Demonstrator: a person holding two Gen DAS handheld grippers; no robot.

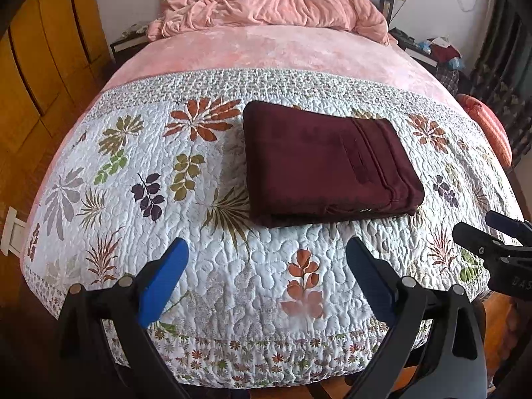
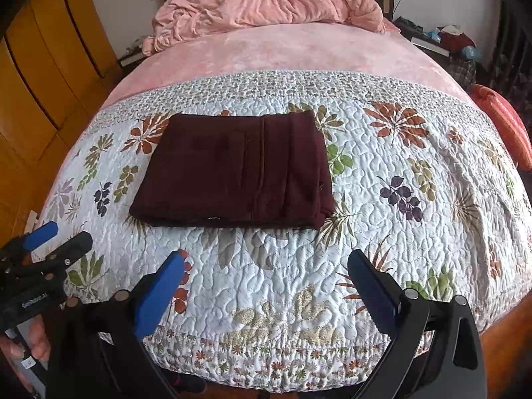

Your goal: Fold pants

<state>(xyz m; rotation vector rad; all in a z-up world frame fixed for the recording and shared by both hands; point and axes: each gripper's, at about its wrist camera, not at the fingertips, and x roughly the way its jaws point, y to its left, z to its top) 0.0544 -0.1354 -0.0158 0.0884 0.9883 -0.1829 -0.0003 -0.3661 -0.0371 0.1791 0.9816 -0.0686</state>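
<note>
Both grippers gape empty; pants point(image 1: 327, 166) lie folded, layers hidden.

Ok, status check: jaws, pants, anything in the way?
Left gripper and right gripper open, empty, clear of the cloth. Maroon pants folded flat on the quilt. Nothing between jaws and pants.

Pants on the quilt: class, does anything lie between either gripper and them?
Nothing visible does. The folded maroon pants lie flat on the floral quilt, and only bare quilt separates them from the open left gripper and the open right gripper. Neither gripper touches the pants.
</note>
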